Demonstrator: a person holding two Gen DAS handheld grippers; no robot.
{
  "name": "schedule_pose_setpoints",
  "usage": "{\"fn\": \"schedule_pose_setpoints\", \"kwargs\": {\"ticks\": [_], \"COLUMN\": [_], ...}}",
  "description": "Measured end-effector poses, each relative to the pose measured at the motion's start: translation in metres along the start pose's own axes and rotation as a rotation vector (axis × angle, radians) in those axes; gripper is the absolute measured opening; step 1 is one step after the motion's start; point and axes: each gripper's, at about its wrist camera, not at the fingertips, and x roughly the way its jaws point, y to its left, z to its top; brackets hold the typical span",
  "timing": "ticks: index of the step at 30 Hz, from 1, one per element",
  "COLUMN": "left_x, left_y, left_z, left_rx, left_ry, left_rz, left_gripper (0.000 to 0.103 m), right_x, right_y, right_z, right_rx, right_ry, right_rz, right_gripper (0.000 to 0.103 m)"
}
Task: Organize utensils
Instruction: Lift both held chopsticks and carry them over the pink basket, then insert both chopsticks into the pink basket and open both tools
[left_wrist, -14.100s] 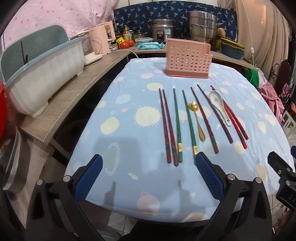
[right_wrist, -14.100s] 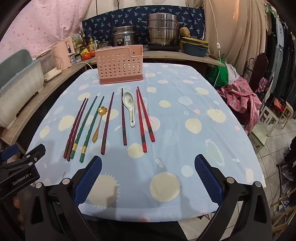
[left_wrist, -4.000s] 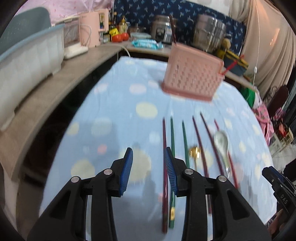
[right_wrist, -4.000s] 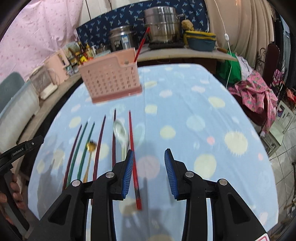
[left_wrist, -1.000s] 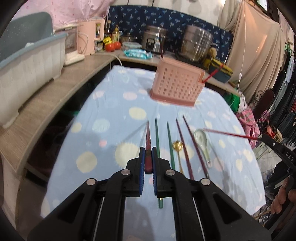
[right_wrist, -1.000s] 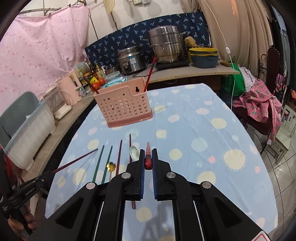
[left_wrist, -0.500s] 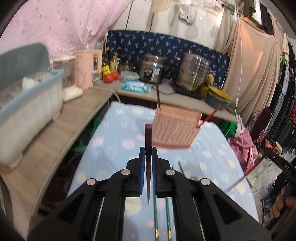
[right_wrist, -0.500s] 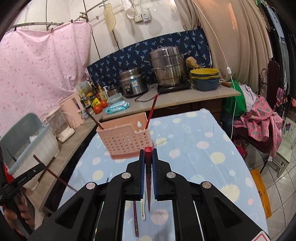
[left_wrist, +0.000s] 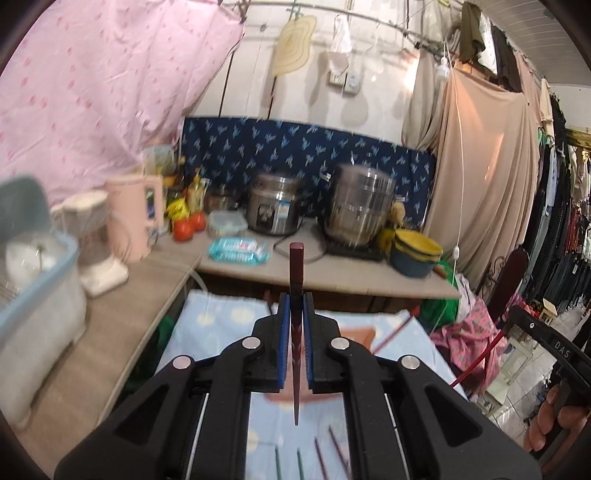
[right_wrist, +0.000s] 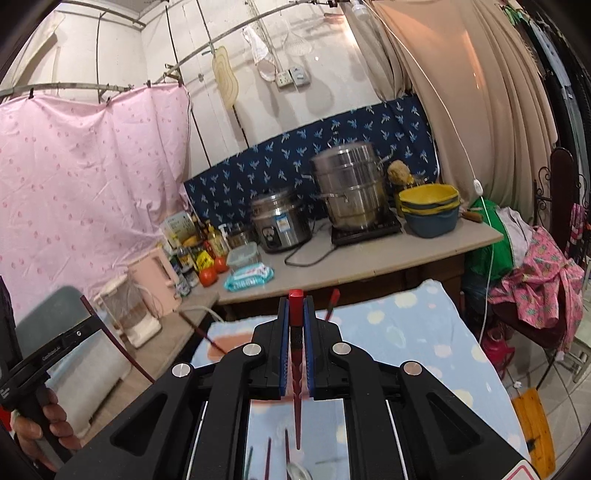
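Left gripper (left_wrist: 295, 325) pinched tight on a dark red chopstick (left_wrist: 296, 266), thick end up, for dropping into the pink basket (left_wrist: 354, 334) just below. Right gripper (right_wrist: 296, 330) pinched on a red chopstick (right_wrist: 296, 302), same way. More chopsticks (left_wrist: 321, 458) flat on the table (left_wrist: 207, 325), waiting.

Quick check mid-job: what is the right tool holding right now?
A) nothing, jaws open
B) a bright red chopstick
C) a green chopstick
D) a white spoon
B: in the right wrist view the right tool is clamped on a bright red chopstick, its thick end sticking up between the blue pads.
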Motion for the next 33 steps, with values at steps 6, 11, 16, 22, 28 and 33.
{"fn": "schedule_pose_setpoints", "kwargs": {"ticks": [6,11,16,22,28,33], "left_x": [0.039,0.069,0.096,0.121,0.138,0.145], "left_y": [-0.010,-0.007,-0.002,0.009,0.018,0.023], "left_z": [0.037,0.051,0.046,0.024,0.009,0.001], "left_rx": [0.009,-0.005,-0.014,-0.028,-0.040,-0.050], "left_ry": [-0.062,-0.068,-0.036,0.023,0.071,0.088], "left_rz": [0.000,0.000,0.009,0.027,0.037,0.044], "left_gripper": [0.007,0.007,0.007,0.007,0.007,0.007], "right_x": [0.044,0.081,0.112,0.144,0.165,0.172], "right_y": [0.014,0.025,0.031,0.024,0.015,0.013], "right_z": [0.038,0.057,0.053,0.027,0.002,-0.006], "right_rx": [0.013,0.041,0.041,0.038,0.043,0.039], "right_ry": [-0.038,-0.049,-0.038,0.036,0.103,0.125], "right_rz": [0.016,0.060,0.069,0.051,0.024,0.019], "right_gripper": [0.007,0.007,0.007,0.007,0.007,0.008]}}
